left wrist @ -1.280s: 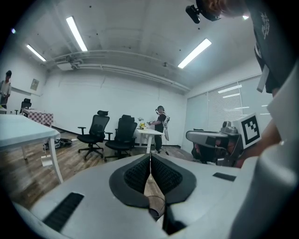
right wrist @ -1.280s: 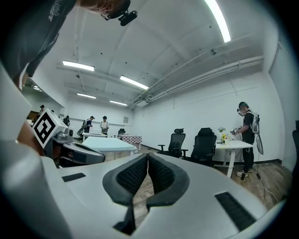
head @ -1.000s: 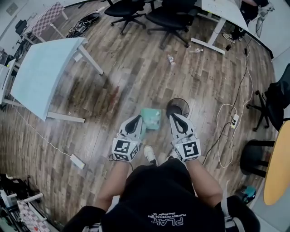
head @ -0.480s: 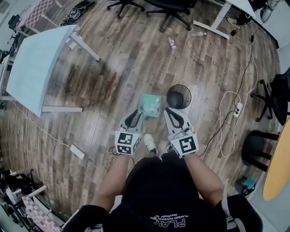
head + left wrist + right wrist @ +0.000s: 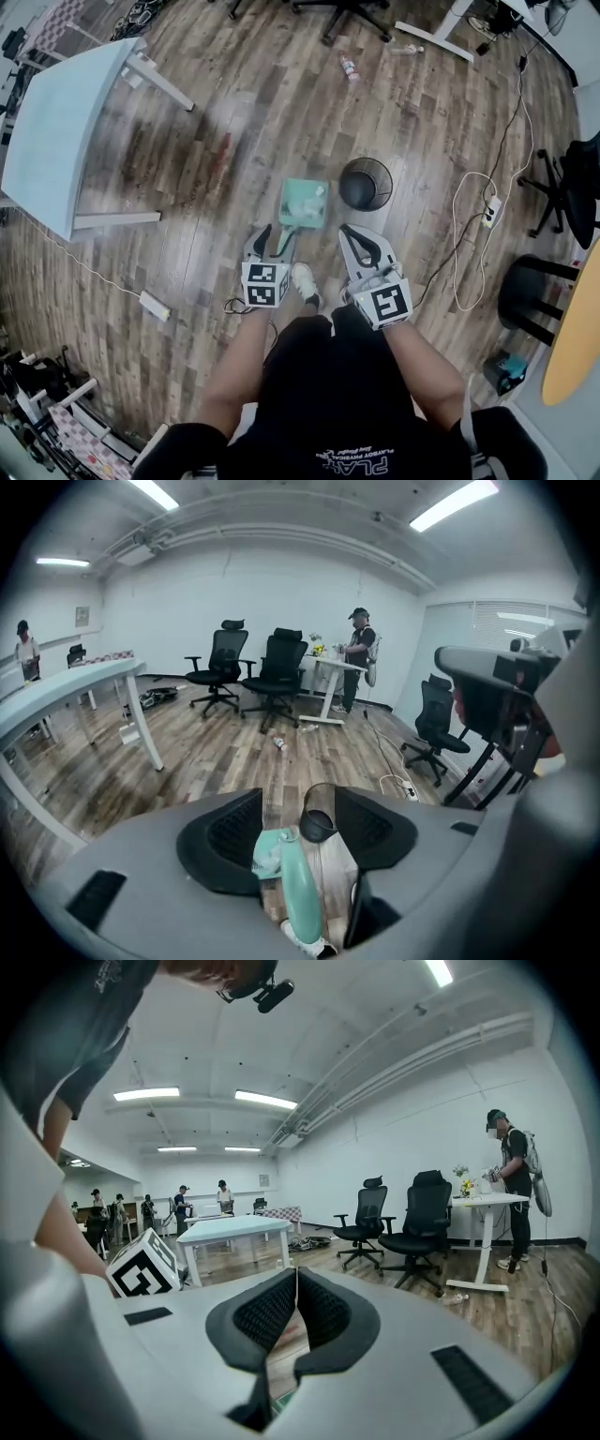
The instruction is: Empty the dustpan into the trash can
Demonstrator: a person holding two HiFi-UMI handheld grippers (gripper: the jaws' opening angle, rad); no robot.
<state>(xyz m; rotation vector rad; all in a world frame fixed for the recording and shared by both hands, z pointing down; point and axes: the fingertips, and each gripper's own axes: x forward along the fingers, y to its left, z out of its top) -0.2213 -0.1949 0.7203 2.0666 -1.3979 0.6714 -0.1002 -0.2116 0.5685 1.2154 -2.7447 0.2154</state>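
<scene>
Reaching down at lower centre of the head view with the left gripper (image 5: 274, 234), jaws wide and just opened further, straddling the teal handle of the dustpan (image 5: 304, 203) without pressing on it. Holds the right gripper (image 5: 350, 232) closed, pads together on nothing, just to the right. Finds the dustpan flat on the wood floor (image 5: 187, 141) at mid-frame, just left of the black trash can (image 5: 366, 183), not yet lifted. Could lose that smooth rounded handle by closing off-centre, probably rolling or squeezing it out of the pads. Could also spill the pale litter in the pan back onto the floor by tilting too early, short of the rim. Might tip the can, likely a light one, by swinging the pan into its side.
</scene>
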